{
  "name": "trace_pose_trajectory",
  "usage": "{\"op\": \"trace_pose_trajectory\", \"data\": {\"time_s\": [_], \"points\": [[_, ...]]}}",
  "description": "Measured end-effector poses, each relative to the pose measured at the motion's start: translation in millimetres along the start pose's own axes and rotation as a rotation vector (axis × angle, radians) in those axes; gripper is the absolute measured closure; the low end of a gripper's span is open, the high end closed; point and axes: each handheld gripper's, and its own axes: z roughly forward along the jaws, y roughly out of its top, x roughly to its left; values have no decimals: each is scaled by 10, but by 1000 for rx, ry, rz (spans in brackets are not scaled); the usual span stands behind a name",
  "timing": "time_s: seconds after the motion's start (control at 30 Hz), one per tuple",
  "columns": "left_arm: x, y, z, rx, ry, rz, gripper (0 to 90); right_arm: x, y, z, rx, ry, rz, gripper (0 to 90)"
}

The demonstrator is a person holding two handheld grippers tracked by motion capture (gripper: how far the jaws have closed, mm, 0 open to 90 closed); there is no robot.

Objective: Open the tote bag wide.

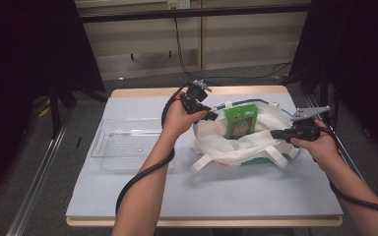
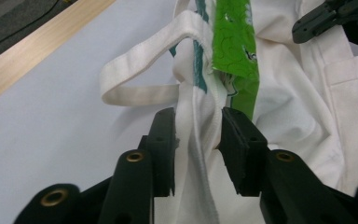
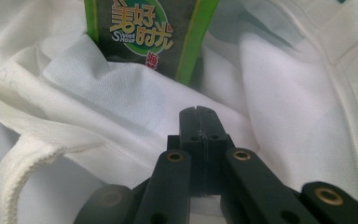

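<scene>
L gripper pinches the white tote bag rim, seen close in its own view. R gripper jaws are fully closed; whether on fabric, can't tell. High view shows the green snack packet upright inside.

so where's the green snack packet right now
In the high view the green snack packet stands upright inside the open white tote bag, right of table centre, between the left hand-held gripper and the right one.

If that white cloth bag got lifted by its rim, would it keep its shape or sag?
Probably sag: the white bag lies crumpled, and its rim bunches between the left gripper jaws. It looks light; its handle flops loosely. The green packet inside might tip as the cloth shifts.
</scene>
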Motion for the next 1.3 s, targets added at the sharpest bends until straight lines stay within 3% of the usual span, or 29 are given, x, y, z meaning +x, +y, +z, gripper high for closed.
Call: {"op": "trace_pose_trajectory", "data": {"time_s": [0.17, 0.2, 0.27, 0.43, 0.53, 0.93, 1.17, 1.3], "points": [[31, -35, 24, -9, -5, -68, 776, 10, -44, -5, 8, -6, -9, 900], [46, -35, 17, 5, -4, -65, 783, 11, -54, -3, 6, -2, -10, 900], [45, -38, 33, -14, -4, -101, 798, 16, -74, -7, 7, 0, -8, 900], [86, -59, 62, -1, -4, -116, 838, 35, -137, -11, 10, 5, -6, 900], [114, -75, 74, 2, -2, -132, 843, 37, -158, -10, 6, 5, -6, 900], [180, -85, 140, 46, 8, -133, 855, 50, -237, -8, 14, 15, -8, 900], [208, -103, 205, 50, 26, -169, 857, 62, -279, -5, 17, 13, -7, 900], [226, -102, 238, 64, 30, -169, 857, 62, -303, 0, 16, 20, -7, 900]]}}
